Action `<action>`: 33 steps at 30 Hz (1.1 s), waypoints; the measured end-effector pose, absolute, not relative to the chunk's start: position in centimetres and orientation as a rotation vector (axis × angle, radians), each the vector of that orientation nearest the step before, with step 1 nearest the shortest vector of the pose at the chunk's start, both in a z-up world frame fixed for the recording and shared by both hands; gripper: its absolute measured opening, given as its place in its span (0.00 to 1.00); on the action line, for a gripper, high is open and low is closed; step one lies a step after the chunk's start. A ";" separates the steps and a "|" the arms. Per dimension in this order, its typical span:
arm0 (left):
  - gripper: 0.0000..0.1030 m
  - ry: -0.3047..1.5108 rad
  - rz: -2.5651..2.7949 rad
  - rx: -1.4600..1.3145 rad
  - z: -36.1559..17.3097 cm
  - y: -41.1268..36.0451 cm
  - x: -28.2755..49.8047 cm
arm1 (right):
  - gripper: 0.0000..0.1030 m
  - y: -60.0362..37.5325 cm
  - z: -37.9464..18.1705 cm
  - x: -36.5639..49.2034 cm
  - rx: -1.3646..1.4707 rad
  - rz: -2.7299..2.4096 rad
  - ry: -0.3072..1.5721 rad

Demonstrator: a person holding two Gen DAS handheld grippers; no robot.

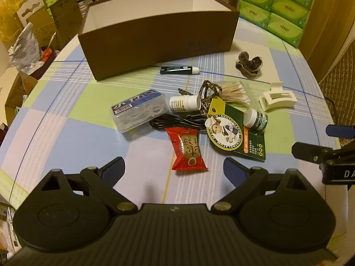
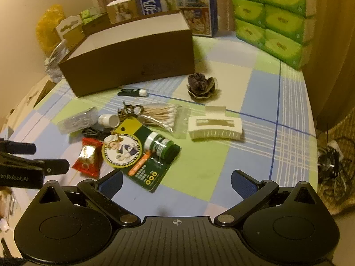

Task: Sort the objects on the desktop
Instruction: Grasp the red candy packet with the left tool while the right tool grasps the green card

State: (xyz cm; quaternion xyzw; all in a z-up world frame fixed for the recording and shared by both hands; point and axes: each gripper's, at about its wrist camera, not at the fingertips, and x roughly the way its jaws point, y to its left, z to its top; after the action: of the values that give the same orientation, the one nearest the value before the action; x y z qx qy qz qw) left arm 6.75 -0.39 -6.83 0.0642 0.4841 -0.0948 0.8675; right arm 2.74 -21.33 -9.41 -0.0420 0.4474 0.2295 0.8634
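Because the clutter overlaps, a grab at one piece could drag its neighbours: the red candy packet [image 1: 188, 150], nearest, lies just ahead of the left gripper [image 1: 174, 168], whose jaws stand wide apart and empty, touching the black cable [image 1: 175, 120] beyond it. Low in its own frame, the right gripper [image 2: 176, 182] is likewise spread and empty, the green card [image 2: 142, 155] just ahead-left. Farthest, upper centre, the brown box [image 1: 155, 37] waits.
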 end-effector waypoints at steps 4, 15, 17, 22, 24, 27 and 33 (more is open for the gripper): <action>0.83 1.030 -0.216 0.151 -7.9 -0.6 7.8 | 0.98 -21.2 -10.2 3.5 -0.070 0.466 0.961; 0.66 1.075 -0.276 0.189 -10.4 -1.7 10.1 | 0.98 -20.5 -11.9 5.3 -0.044 0.445 1.019; 0.64 1.084 -0.281 0.195 -10.7 -1.8 10.4 | 0.98 -20.5 -12.2 5.6 -0.039 0.437 1.028; 0.58 1.100 -0.288 0.197 -11.4 -2.1 11.3 | 0.98 -20.4 -12.6 6.2 -0.032 0.425 1.042; 0.55 1.103 -0.296 0.200 -11.6 -2.2 11.6 | 0.98 -20.4 -12.7 6.4 -0.028 0.422 1.045; 0.48 1.104 -0.308 0.207 -11.9 -2.5 11.9 | 0.98 -20.2 -12.7 6.5 -0.020 0.419 1.047; 0.27 1.123 -0.333 0.183 -12.3 -2.2 12.4 | 0.98 -19.7 -12.7 6.7 -0.012 0.431 1.046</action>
State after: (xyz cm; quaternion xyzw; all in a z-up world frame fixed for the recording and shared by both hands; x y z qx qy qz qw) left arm 12.44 -2.24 -12.34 0.0861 0.5291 -0.1568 0.8295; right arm 6.65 -19.72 -12.72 -0.0057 0.4955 0.2040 0.8443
